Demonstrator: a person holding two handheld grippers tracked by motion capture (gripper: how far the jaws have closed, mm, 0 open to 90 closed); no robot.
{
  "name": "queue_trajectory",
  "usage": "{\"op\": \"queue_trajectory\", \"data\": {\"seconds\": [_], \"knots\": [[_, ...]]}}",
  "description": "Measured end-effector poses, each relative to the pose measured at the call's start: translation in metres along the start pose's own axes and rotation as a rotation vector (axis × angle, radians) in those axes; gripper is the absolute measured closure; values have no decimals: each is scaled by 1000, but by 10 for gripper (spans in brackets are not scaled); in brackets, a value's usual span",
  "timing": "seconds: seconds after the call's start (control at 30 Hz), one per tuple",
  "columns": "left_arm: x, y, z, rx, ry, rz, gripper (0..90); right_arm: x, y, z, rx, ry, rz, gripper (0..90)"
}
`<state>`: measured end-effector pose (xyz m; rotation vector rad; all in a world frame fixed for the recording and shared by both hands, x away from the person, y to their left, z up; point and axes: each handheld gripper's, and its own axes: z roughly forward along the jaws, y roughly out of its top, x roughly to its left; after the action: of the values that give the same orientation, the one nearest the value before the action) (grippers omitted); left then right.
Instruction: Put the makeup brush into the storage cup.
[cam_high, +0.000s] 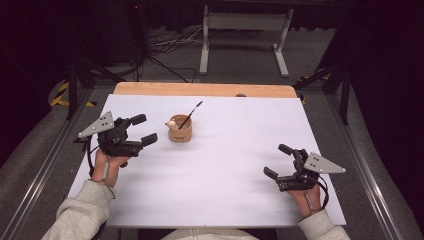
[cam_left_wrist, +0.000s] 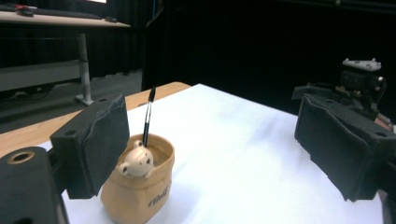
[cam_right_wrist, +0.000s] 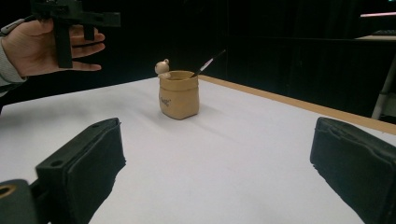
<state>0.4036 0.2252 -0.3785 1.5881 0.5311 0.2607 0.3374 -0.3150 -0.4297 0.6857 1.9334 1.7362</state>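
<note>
One tan pen cup (cam_high: 180, 129) is seen on the white sheet (cam_high: 225, 165) that covers the tabletop, toward the far edge and left of the middle, well away from every corner. One small bear figure (cam_high: 171, 124) is set on the cup's rim, on its left side in the high view. One black-handled brush (cam_high: 191, 114) is stood in the cup, tilted toward the far right. In the left gripper view the same cup (cam_left_wrist: 138, 184) is seen with dark lettering on its wall, the bear (cam_left_wrist: 136, 163) facing the camera and the brush (cam_left_wrist: 148, 116) rising behind it.

Two grippers are counted, one in each hand. The left gripper (cam_high: 143, 130) is held just left of the cup, apart from it; its jaws stand wide and nothing is gripped between them. In its own view the cup sits beside the left-hand pad (cam_left_wrist: 100, 142), whether touching cannot be told. The right gripper (cam_high: 279, 160) is held near the sheet's near right corner, well apart from the cup, its jaws also spread wide and empty.
</note>
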Motion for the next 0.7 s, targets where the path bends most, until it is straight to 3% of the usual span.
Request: {"op": "queue_trajectory", "data": {"seconds": [0.7], "knots": [[-16,-43,-15,21,-14,-56,80,1,-4,2,22,19,1,31]]}}
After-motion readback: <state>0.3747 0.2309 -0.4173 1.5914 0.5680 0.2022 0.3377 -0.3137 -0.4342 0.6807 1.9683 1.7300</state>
